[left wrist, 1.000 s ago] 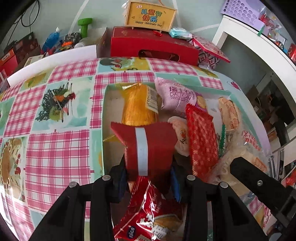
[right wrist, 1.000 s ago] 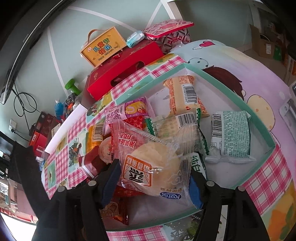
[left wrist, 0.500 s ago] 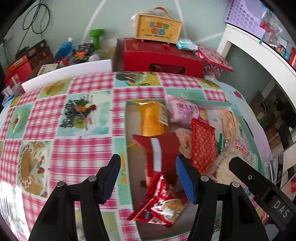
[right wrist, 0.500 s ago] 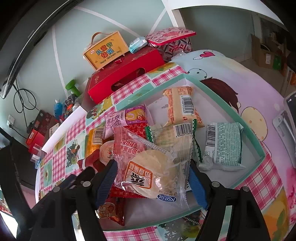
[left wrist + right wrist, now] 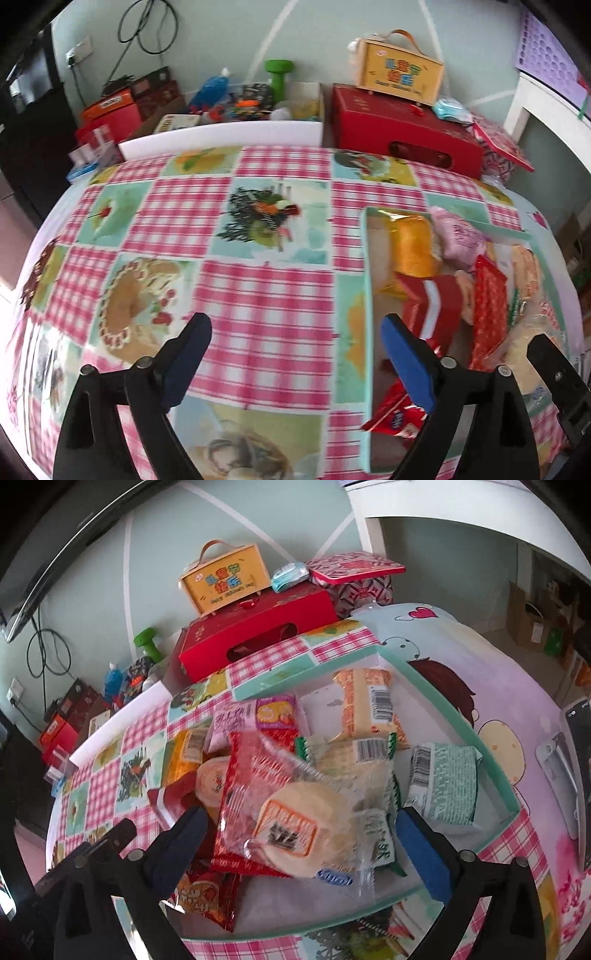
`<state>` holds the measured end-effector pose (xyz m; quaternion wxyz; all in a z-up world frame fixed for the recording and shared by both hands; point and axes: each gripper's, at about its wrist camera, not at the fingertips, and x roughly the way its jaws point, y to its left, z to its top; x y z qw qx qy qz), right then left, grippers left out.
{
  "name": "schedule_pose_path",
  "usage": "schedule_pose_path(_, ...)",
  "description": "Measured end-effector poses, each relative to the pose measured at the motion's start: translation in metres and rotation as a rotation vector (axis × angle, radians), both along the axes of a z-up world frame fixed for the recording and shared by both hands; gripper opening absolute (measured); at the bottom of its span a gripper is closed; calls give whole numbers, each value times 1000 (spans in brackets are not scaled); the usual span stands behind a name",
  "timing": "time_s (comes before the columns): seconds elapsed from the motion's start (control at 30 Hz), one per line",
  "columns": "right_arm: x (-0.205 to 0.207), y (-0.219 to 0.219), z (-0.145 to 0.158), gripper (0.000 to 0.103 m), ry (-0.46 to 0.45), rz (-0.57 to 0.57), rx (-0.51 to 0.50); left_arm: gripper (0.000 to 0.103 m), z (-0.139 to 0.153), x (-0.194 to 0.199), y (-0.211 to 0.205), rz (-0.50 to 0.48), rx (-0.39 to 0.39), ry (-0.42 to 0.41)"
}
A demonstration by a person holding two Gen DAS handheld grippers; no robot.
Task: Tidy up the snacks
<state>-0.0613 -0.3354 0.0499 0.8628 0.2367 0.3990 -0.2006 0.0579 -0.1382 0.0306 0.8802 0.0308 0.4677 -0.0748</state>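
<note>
Snacks [image 5: 295, 775] heaped in shallow teal-rimmed tray [image 5: 461, 727] on checked tablecloth [image 5: 258, 295].

Right claw [image 5: 299, 845]: jaws opening wide, clear-wrapped round cake [image 5: 306, 823] between pads, not pressed. Risk: cake slides off heap toward 6 o'clock rim.

Left claw [image 5: 295, 354]: jaws opening, nothing between; tray rim at 3 o'clock. Risk: pad snags red pouch [image 5: 397, 417].

Open room: bare cloth, 9 to 12 o'clock.

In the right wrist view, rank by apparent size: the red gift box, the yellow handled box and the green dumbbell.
Largest to smallest as they appear:
1. red gift box
2. yellow handled box
3. green dumbbell
All three sit far back beyond the table, at roughly similar range, so nearness hardly skews this order.
</note>
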Motion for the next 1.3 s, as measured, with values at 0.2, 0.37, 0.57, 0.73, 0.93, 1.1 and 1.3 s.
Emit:
schedule_pose_path(0.2, -7, 26, 19, 103, -40, 51, -72, 94, 0, -16, 19, 27, 50, 2)
schedule_pose_path(0.37, -22, 50, 22, 103, -38, 90, -137, 94, 1, -30, 36, 49, 61, -1)
schedule_pose_path(0.57, -36, 72, 11, 103, 0, 132, -164, 94, -1, -46, 49, 57, 86, 3)
schedule_pose_path(0.73, -41, 78, 8, 103, 8, 140, -165, 94, -5, -57, 56, 50, 107, 21)
schedule_pose_path(0.93, -43, 82, 8, 103, 19, 148, -170, 94, -7, -63, 60, 38, 123, 38)
schedule_pose_path(1.1, -44, 82, 9, 103, 18, 147, -171, 94, -11, -67, 63, 29, 123, 58)
schedule_pose_path(1.3, -42, 81, 6, 103, 28, 148, -168, 94, -14, -66, 61, 16, 115, 69)
